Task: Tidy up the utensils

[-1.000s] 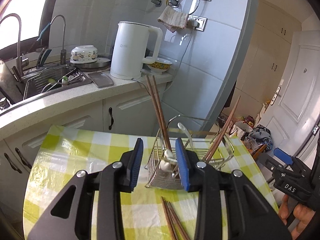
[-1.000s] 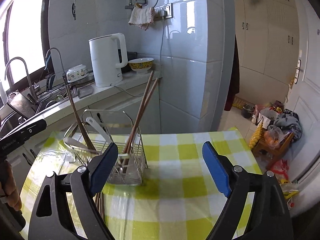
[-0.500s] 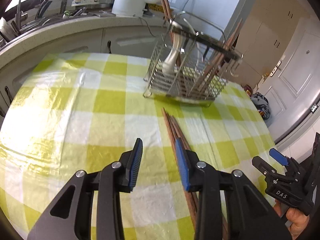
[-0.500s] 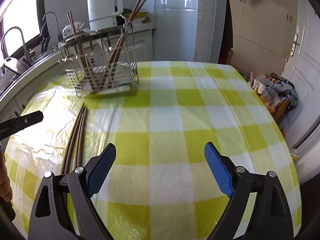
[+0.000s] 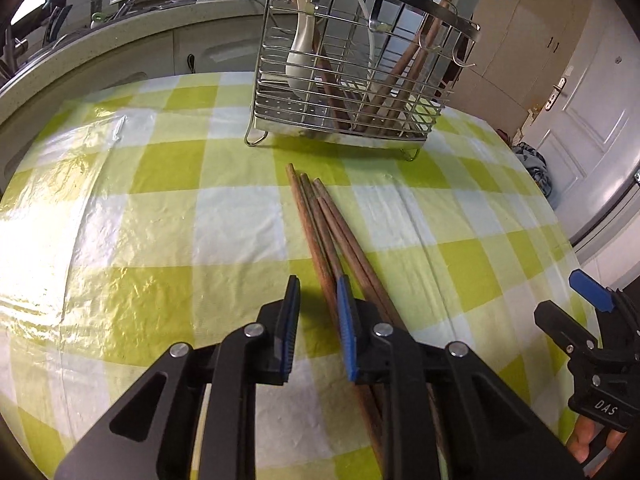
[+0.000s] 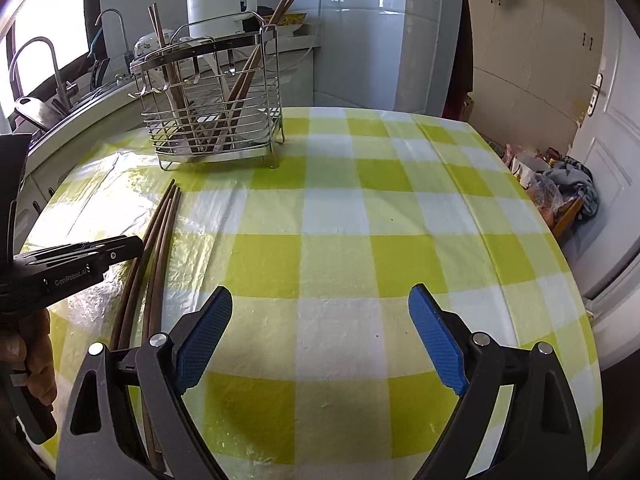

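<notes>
Three brown chopsticks (image 5: pixel 320 216) (image 6: pixel 160 240) lie side by side on the green-and-white checked tablecloth (image 5: pixel 140 168), in front of a wire utensil rack (image 5: pixel 352 80) (image 6: pixel 212 120) that holds more chopsticks and white spoons. My left gripper (image 5: pixel 319 284) (image 6: pixel 80 256) is low over the near part of the loose chopsticks. Its jaws are closing, with a narrow gap left. The leftmost chopstick runs along the inner edge of the right pad and under that finger. My right gripper (image 6: pixel 320 292) (image 5: pixel 576 312) stands wide open over bare cloth, right of the chopsticks, holding nothing.
Behind the table runs a kitchen counter with a white kettle (image 6: pixel 220 0) and a sink with a tap (image 6: pixel 36 52). A white door (image 6: pixel 612 120) and a heap of bags and clothes (image 6: pixel 560 184) are on the right. The table's edge curves close on the right.
Both grippers have come down from rack height to just above the table. The left one now sits over the loose chopsticks with its jaws narrower. The right one stays wide open.
</notes>
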A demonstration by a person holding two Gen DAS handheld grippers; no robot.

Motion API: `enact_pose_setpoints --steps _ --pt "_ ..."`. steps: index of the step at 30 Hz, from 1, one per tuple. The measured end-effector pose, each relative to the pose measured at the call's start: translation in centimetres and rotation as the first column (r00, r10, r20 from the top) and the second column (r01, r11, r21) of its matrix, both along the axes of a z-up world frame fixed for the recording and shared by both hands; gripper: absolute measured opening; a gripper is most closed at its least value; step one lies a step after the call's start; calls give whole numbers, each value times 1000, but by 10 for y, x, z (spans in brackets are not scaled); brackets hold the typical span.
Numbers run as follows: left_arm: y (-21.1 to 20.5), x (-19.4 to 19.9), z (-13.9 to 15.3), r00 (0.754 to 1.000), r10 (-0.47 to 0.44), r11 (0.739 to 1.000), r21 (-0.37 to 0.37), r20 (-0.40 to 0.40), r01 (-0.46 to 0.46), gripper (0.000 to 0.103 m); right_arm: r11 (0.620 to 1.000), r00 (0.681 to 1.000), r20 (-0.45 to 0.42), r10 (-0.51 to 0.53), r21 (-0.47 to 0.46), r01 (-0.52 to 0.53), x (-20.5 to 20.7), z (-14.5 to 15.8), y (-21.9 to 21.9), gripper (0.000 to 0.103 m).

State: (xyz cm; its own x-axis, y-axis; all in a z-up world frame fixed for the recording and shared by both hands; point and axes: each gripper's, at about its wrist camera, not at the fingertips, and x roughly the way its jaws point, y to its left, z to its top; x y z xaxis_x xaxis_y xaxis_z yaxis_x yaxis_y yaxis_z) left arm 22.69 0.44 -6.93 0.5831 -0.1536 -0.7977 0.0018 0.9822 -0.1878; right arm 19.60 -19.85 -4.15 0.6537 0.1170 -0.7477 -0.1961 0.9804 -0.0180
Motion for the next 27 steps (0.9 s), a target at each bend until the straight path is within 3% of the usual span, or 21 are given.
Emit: enact_pose_setpoints --steps 7,11,20,27 --pt "-7 4 2 1000 2 999 43 -10 -2 17 1000 1000 -11 19 -1 -19 1 -3 7 84" --pt "-9 5 1 1000 -16 995 97 -13 17 10 999 999 -18 43 5 -43 1 -3 18 84" --pt "18 -7 2 1000 -13 993 118 -6 13 10 992 991 -30 127 -17 -128 8 -9 69 84" --pt "45 -18 1 1000 15 996 93 4 -15 10 985 984 -64 165 -36 -168 16 -22 98 84"
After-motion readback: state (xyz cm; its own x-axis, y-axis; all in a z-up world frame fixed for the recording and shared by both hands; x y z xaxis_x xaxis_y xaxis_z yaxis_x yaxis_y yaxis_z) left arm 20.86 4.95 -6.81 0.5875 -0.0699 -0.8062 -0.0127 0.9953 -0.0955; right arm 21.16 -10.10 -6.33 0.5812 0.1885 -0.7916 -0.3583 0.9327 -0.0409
